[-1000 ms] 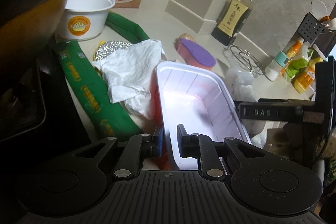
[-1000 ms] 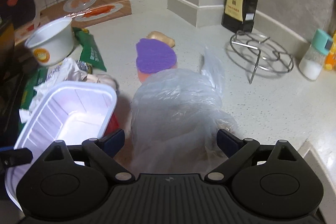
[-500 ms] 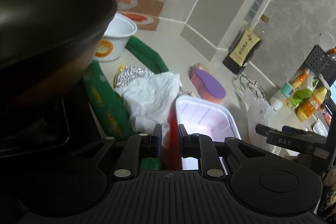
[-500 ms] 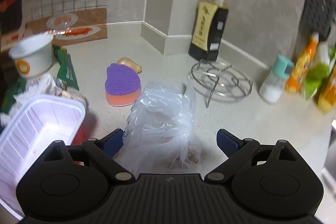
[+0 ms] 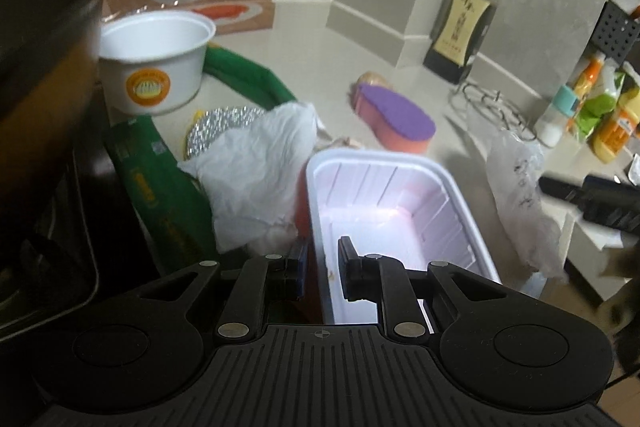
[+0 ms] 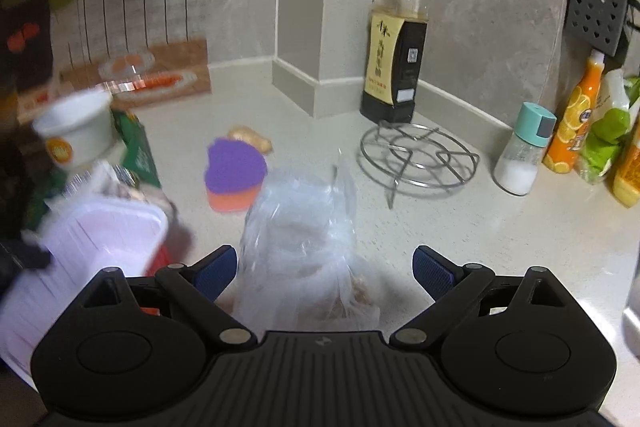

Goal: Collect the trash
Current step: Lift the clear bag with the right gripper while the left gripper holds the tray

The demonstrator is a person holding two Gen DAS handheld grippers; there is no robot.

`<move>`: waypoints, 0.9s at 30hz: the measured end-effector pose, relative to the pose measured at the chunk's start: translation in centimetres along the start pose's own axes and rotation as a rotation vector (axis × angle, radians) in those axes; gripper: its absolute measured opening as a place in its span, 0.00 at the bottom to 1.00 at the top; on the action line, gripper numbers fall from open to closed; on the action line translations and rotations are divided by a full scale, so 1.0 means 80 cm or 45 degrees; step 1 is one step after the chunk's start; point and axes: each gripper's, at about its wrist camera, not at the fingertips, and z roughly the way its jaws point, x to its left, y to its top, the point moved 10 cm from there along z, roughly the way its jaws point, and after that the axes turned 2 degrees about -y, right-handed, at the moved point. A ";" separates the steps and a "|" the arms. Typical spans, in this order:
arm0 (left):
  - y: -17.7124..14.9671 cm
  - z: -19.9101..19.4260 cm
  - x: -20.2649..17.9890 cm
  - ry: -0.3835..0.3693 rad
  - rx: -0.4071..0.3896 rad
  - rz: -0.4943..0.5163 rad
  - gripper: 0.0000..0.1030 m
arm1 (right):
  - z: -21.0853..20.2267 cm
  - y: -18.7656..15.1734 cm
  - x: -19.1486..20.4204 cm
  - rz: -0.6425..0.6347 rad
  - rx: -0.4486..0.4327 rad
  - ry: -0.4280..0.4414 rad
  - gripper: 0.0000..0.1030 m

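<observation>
L tongs [image 5: 322,267] pinch white ribbed tray [image 5: 384,195] wall; R tongs [image 6: 324,269] wide.

Two wrist fisheye views, kitchen counter.
Left wrist: low and close, looking forward over its fingers along the tray [image 5: 384,187] toward the corner wall. Right wrist: higher, further right, facing the same corner over a clear bag [image 6: 304,227]. Shared: tray [image 6: 104,227], bag [image 5: 520,195], sponge [image 5: 396,115], bottle [image 6: 396,39].
</observation>
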 end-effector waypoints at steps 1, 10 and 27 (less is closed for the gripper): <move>-0.004 0.002 0.001 -0.004 0.011 -0.004 0.18 | -0.004 0.005 -0.002 0.023 -0.018 0.023 0.93; -0.030 -0.004 -0.033 -0.117 0.013 0.069 0.20 | 0.002 0.037 -0.033 0.216 -0.061 0.053 0.93; -0.061 0.007 -0.020 -0.121 0.106 -0.076 0.14 | 0.106 -0.028 0.023 0.122 0.345 0.073 0.37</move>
